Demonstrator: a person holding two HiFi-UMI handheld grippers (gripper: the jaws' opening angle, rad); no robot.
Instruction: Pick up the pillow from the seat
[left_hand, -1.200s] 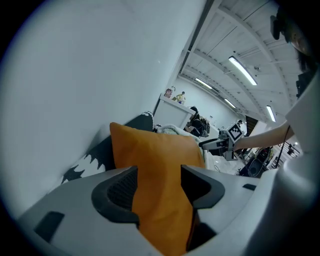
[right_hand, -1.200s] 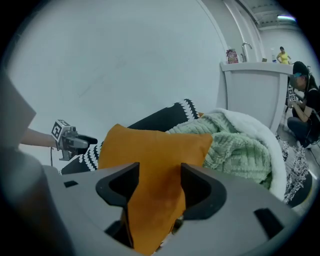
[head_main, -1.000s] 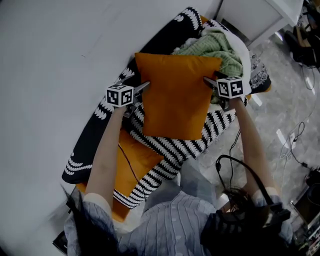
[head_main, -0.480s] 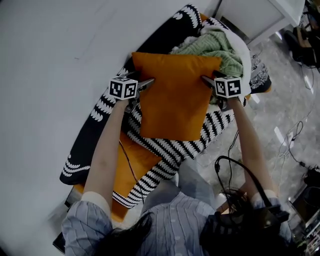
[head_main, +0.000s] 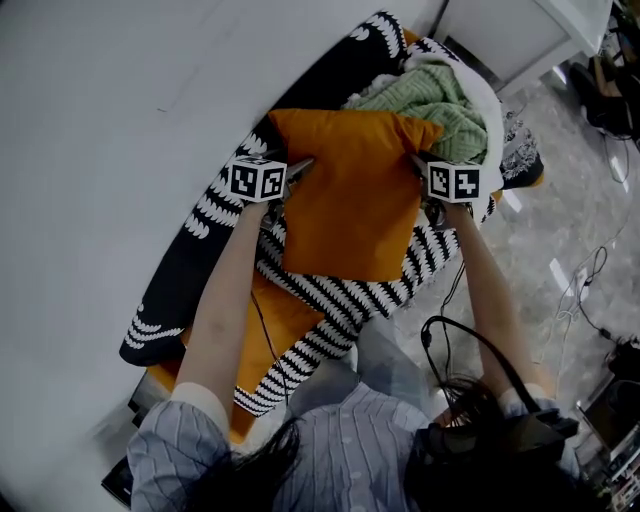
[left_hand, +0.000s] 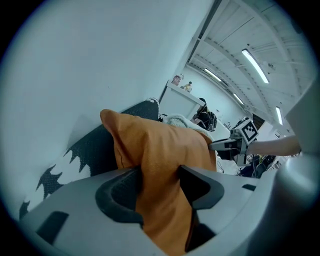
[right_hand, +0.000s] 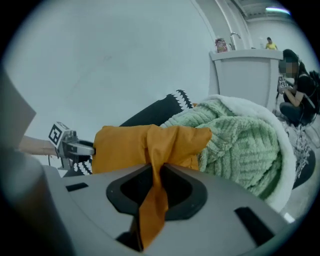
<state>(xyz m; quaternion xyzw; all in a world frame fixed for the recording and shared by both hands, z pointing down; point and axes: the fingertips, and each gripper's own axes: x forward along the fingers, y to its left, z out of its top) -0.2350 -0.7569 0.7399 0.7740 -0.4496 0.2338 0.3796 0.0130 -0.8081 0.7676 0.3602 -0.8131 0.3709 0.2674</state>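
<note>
The orange pillow (head_main: 350, 200) leans on the seat's back, over the black-and-white striped cover (head_main: 340, 300). My left gripper (head_main: 300, 166) is at its left edge and its jaws have just been closing; in the left gripper view the pillow (left_hand: 160, 150) fills the gap and both jaws of the left gripper (left_hand: 159, 182) press on the cloth. My right gripper (head_main: 418, 166) is at the pillow's right edge and its jaws have also just been closing. In the right gripper view the right gripper (right_hand: 156, 172) pinches a thin fold of the pillow (right_hand: 130, 142).
A green knitted blanket (head_main: 430, 100) with a white throw is piled behind the pillow at the right. A white cabinet (head_main: 510, 30) stands beyond the seat. Cables (head_main: 590, 280) lie on the floor at the right. A white wall runs along the left.
Both grippers have closed on the pillow's side edges, and the cloth bunches there now. The left gripper has shifted a little inward toward the pillow.
</note>
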